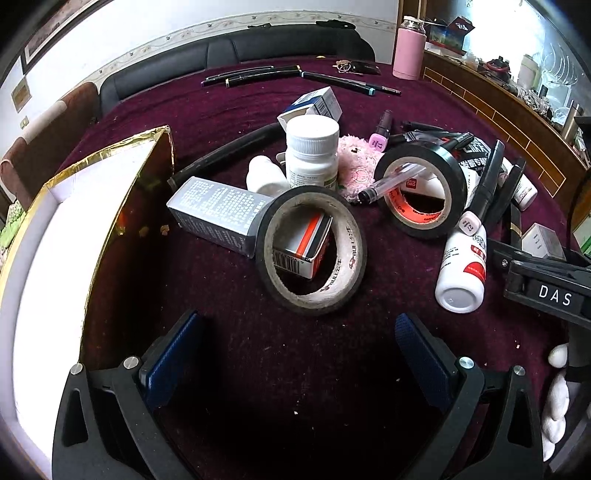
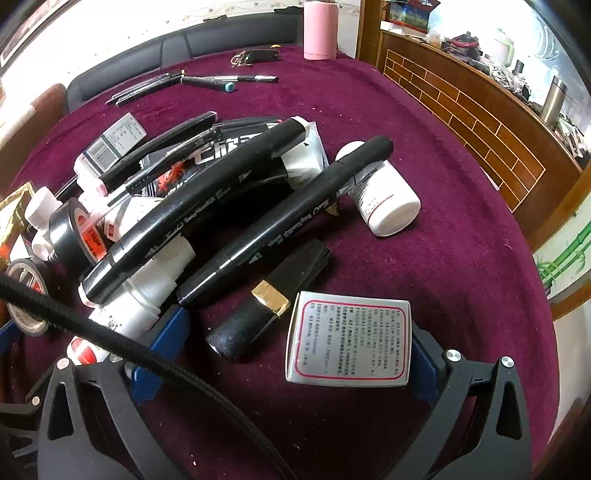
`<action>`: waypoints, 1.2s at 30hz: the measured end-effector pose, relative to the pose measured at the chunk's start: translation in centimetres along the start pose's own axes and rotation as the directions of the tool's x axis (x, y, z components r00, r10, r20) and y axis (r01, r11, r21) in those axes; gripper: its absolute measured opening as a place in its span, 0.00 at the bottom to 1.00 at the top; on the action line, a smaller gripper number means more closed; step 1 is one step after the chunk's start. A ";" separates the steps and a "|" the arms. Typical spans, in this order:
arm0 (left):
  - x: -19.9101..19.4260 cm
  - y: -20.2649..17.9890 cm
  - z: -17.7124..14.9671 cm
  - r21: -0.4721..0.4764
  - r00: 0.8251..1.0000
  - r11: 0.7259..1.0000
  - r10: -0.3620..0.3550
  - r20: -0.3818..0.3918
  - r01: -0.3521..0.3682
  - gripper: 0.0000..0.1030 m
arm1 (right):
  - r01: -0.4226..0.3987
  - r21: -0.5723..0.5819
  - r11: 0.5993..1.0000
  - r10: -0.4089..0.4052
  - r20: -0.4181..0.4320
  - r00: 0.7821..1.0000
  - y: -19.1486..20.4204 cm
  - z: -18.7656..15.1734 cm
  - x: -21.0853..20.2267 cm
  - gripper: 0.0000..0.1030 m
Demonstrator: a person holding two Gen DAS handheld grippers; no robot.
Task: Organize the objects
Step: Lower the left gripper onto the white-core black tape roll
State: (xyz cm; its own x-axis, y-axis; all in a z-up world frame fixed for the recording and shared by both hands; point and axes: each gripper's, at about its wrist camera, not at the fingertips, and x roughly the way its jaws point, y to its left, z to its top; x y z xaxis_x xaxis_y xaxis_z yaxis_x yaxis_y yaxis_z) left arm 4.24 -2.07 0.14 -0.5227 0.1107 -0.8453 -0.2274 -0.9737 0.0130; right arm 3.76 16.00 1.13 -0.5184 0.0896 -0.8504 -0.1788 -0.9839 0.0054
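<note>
L gripper (image 1: 295, 354) jaws apart, empty; only its view shows gold box (image 1: 92, 206), tape roll (image 1: 312, 251). R gripper (image 2: 295, 347) jaws apart over markers (image 2: 280, 221), white carton (image 2: 349, 338), not gripping.

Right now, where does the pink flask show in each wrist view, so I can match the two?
Left wrist: pink flask stands upright at the table's far edge, upper right of the picture.
Right wrist: same flask at top centre, cropped by the frame.
Shared landmark: the row of black pens on the purple cloth, left of it.
</note>
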 end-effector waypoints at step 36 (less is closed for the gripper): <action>-2.0 0.7 2.8 -0.008 0.991 0.997 -0.074 0.112 0.076 0.97 | -0.078 0.087 0.993 0.052 0.266 0.963 -1.6 0.8 -3.8 0.96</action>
State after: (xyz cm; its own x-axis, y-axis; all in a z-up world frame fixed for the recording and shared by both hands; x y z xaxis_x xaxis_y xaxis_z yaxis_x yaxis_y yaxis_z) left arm 2.80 -2.37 3.31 -0.5933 0.2044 -0.7786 -0.2595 -0.9642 -0.0554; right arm 5.38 17.36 4.76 -0.7304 0.0760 -0.6788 -0.2101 -0.9706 0.1174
